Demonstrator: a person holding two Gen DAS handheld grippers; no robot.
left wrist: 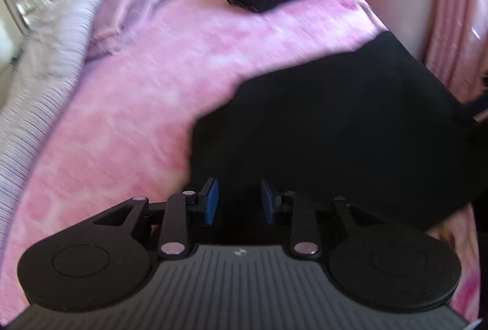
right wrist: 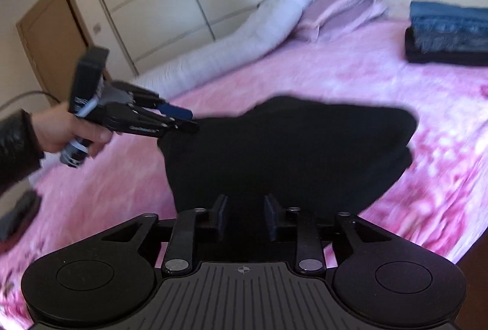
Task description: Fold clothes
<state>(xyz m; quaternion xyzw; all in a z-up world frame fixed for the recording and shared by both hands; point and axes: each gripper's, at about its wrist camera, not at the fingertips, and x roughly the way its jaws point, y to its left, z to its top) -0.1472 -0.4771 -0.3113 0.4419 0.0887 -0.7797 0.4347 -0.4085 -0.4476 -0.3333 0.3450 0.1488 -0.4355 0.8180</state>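
Black garment (right wrist: 286, 153): lies on the pink bed (right wrist: 335, 77).
Left gripper (left wrist: 239, 200): parted, at garment's edge.
Right gripper (right wrist: 245, 217): parted, over garment.

A black garment (right wrist: 286, 153) lies bunched on the pink bedspread (right wrist: 305, 73). The right gripper (right wrist: 245, 217) sits over its near edge, pads apart. At the left a hand (right wrist: 67, 131) holds the left gripper (right wrist: 183, 119) — its tips at the garment's corner. Folded dark clothes (right wrist: 448, 34) are stacked far right; pillows (right wrist: 338, 12) lie beyond.
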